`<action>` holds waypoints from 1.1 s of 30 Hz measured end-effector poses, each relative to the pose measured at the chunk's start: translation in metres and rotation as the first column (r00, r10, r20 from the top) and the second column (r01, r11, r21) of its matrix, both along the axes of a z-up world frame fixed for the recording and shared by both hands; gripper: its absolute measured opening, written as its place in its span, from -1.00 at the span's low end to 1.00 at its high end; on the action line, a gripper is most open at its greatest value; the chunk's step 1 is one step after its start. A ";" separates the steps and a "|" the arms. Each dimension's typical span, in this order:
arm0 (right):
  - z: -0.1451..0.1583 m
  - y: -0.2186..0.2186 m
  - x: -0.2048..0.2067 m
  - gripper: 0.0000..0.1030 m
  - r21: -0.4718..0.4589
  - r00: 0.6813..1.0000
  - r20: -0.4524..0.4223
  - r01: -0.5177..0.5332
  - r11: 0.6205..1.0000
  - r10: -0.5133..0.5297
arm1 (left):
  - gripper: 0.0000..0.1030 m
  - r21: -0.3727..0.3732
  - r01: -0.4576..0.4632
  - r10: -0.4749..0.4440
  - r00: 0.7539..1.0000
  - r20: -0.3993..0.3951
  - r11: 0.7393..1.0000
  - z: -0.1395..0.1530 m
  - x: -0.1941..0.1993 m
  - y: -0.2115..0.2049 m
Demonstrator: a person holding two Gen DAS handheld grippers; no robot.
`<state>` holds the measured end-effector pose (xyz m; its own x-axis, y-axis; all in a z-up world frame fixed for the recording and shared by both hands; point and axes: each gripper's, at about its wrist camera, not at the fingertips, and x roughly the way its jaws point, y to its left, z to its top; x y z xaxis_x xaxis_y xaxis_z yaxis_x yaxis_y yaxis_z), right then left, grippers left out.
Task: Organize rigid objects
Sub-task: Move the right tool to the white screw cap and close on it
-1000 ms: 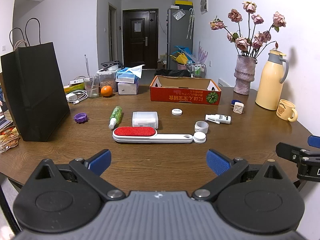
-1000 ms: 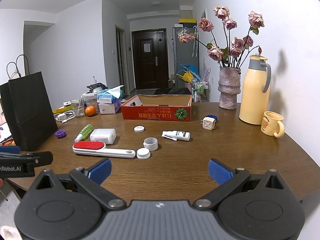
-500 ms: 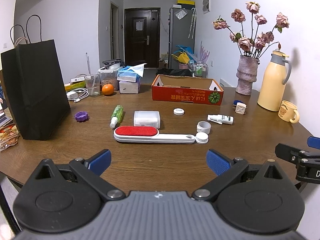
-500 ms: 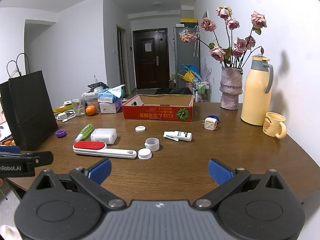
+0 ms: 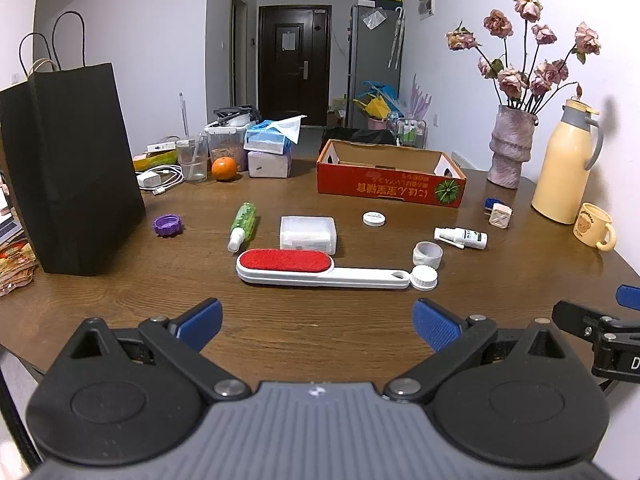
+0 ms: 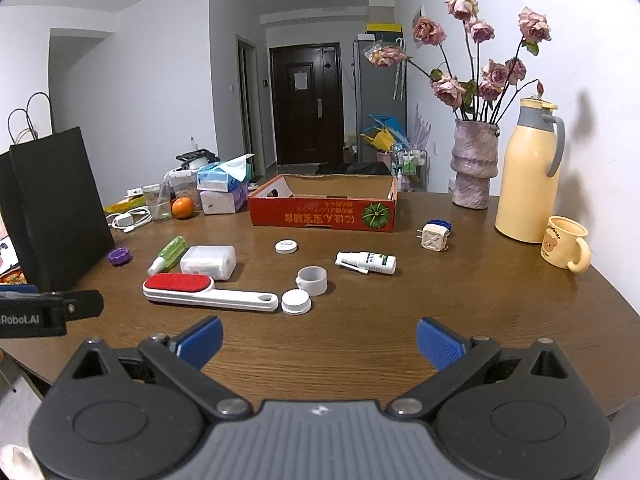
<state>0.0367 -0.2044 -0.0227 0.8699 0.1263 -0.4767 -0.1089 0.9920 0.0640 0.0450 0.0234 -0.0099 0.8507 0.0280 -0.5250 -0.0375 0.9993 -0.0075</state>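
Both the left gripper (image 5: 318, 326) and the right gripper (image 6: 319, 338) hang wide and empty above the near edge of the wooden table (image 5: 300, 328), beyond which the red-padded lint brush (image 5: 320, 269) lies flat beside a white cap (image 5: 424, 277), with the open red cardboard box (image 5: 390, 187) farther back.

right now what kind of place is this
Most likely a lived-in flat, at its dining table: a front door and fridge behind, and a vase of dried roses beside a thermos jug.
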 end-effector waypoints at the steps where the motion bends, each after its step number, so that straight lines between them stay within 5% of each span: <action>1: -0.001 0.001 0.002 1.00 -0.001 1.000 -0.002 -0.001 1.000 0.001 | 1.00 0.001 0.000 0.000 1.000 -0.002 1.000 -0.001 0.003 0.000; 33: -0.022 0.029 0.096 1.00 -0.006 0.996 -0.083 -0.029 1.000 0.029 | 1.00 -0.025 0.018 -0.020 0.996 -0.091 1.000 -0.028 0.093 0.022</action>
